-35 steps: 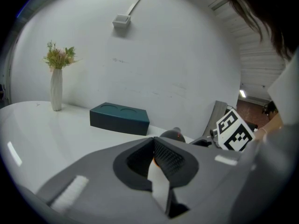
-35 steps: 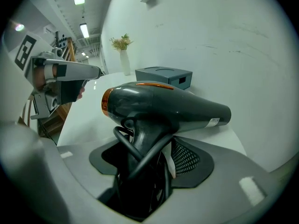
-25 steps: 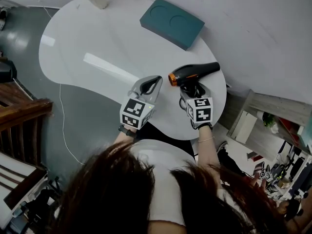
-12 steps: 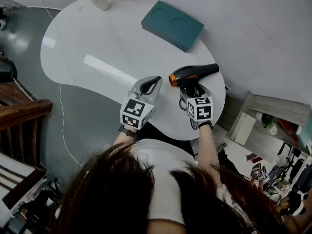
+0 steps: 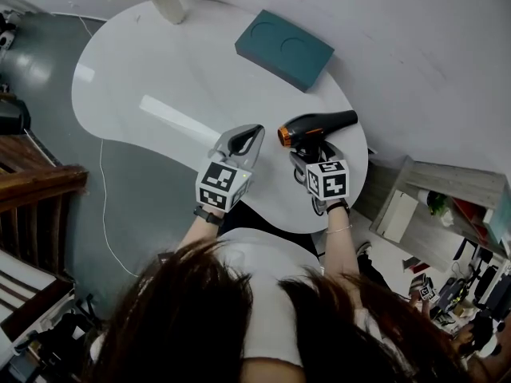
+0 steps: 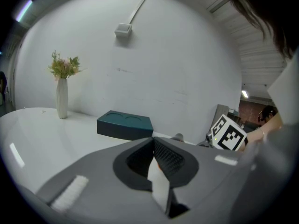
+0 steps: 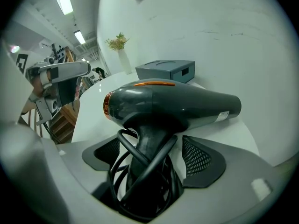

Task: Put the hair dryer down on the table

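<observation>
The black hair dryer [image 5: 318, 125] with an orange ring lies on the white table [image 5: 160, 78] near its right edge, nozzle end toward the wall. Its handle and coiled cord [image 7: 140, 171] sit between the jaws of my right gripper [image 5: 311, 152], which have just been opening. The mesh pads [image 7: 198, 158] now stand clear of the handle on both sides. My left gripper [image 5: 254, 131] hovers just left of the dryer, shut with nothing in it; in the left gripper view its tips [image 6: 153, 141] meet.
A teal box [image 5: 284, 49] lies at the table's far side by the wall. A white vase [image 5: 166, 2] with flowers stands at the far left end. A wooden chair [image 5: 32, 190] is on the floor to the left.
The right gripper's jaws have spread apart around the dryer's handle. The dryer and both hands stay about where they were.
</observation>
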Demonstrator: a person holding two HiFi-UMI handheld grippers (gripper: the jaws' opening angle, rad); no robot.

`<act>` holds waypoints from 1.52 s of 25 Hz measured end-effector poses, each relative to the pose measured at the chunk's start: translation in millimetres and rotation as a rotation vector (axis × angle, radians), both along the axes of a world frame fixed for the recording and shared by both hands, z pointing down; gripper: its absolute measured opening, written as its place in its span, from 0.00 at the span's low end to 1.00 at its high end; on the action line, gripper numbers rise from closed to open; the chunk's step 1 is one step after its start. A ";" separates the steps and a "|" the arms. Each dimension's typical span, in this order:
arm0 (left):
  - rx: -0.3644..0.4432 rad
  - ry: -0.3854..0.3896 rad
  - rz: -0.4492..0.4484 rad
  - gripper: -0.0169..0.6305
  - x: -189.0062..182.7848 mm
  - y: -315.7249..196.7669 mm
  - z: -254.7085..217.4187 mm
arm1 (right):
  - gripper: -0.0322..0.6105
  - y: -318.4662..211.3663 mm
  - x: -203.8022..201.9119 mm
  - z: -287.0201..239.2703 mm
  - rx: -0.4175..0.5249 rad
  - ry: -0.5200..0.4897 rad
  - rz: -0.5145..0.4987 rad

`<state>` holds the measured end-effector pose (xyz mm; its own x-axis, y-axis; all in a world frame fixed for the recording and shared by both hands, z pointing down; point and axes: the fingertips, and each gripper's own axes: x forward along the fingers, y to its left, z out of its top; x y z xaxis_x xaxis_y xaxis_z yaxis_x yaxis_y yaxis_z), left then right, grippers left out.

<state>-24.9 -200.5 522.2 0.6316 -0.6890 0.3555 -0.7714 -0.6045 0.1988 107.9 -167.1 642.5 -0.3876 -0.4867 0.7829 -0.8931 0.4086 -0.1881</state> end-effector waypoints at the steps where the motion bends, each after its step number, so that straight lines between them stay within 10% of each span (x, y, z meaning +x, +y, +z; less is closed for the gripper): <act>1: 0.002 0.001 -0.001 0.12 -0.1 -0.3 -0.9 | 0.66 -0.3 -0.6 -1.4 0.001 -0.003 0.001; 19: 0.081 0.011 -0.004 0.12 6.0 -7.8 -41.7 | 0.67 -7.7 9.7 -66.0 0.134 -0.008 0.005; 38: 0.251 0.041 0.028 0.12 21.7 -16.4 -129.5 | 0.66 -40.6 30.0 -247.9 0.594 -0.111 0.050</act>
